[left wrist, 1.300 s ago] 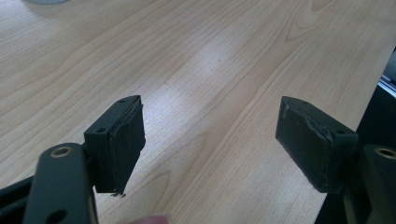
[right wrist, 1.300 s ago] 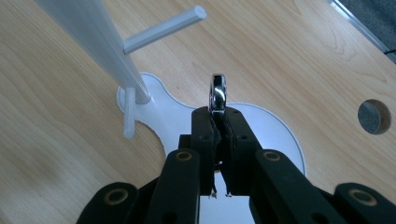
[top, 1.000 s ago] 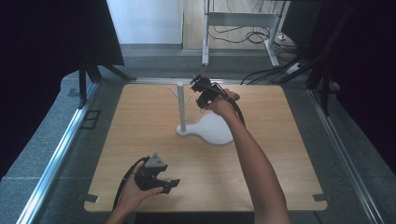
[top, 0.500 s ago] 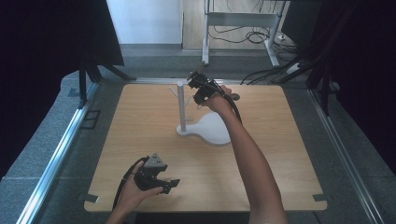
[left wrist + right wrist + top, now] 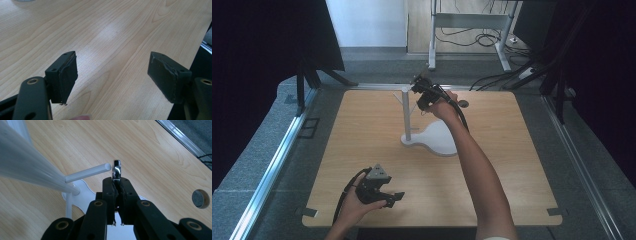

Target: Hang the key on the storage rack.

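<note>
A white stand rises from a rounded white base (image 5: 439, 139), with a thin post (image 5: 406, 112) and short side pegs. My right gripper (image 5: 419, 91) is up beside the post's top, shut on a small shiny metal ring (image 5: 116, 169). In the right gripper view the ring stands edge-on above the gripper (image 5: 116, 181), right next to the tip of a white peg (image 5: 87, 173); I cannot tell whether they touch. My left gripper (image 5: 395, 197) lies low near the table's front edge, open, with bare wood between the jaws (image 5: 112, 75).
The light wooden table (image 5: 362, 145) has a round hole (image 5: 463, 104) behind the right hand, also seen as a hole (image 5: 200, 198) in the right gripper view. Metal rails (image 5: 277, 160) border the table, and dark curtains hang at both sides.
My right gripper has edged a little to the left and up, closer to the top of the stand's post, still holding the ring. The left gripper has stayed put.
</note>
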Motion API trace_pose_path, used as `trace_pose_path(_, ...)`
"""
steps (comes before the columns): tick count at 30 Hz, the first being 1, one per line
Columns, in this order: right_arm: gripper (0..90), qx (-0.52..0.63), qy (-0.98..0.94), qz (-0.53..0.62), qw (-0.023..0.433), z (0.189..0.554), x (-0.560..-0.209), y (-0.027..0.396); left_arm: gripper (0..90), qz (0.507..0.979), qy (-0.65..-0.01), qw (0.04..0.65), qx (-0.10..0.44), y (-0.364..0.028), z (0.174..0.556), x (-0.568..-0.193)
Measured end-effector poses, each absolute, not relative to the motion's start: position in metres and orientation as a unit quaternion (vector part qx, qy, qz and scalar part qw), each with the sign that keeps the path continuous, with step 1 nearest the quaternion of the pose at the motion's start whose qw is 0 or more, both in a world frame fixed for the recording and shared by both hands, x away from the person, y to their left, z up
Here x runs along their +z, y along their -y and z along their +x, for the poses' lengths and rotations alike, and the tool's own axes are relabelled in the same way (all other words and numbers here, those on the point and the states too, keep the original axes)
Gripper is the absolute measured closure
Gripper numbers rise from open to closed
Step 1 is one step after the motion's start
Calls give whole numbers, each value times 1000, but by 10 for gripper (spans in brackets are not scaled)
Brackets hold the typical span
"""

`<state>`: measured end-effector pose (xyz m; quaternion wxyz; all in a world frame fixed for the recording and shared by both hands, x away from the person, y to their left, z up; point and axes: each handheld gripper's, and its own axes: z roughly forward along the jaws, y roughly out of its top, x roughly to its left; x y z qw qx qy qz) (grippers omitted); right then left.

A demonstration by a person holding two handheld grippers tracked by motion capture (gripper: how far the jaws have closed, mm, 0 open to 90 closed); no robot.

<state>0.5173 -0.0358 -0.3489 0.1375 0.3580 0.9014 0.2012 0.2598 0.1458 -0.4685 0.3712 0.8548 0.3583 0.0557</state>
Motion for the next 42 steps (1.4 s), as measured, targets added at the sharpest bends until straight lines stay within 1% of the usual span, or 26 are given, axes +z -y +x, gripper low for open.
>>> trace_pose_path(15, 845, 203, -903, 352, 142, 514, -348, 29, 243, 855, -357, 372, 54, -145, 260, -469)
trace_pose_path(30, 838, 203, -906, 335, 159, 501, -351, 20, 244, 857, -356, 370, 51, -144, 260, -471)
trace_pose_path(38, 823, 209, -911, 321, 150, 490, -351, 12, 243, 858, -356, 368, 50, -143, 260, -472)
trace_pose_path(39, 800, 206, -913, 316, 157, 486, -350, 11, 243, 858, -356, 367, 50, -143, 260, -472)
trace_pose_path(42, 729, 206, -913, 315, 157, 482, -348, 13, 243, 858, -356, 367, 50, -143, 260, -472)
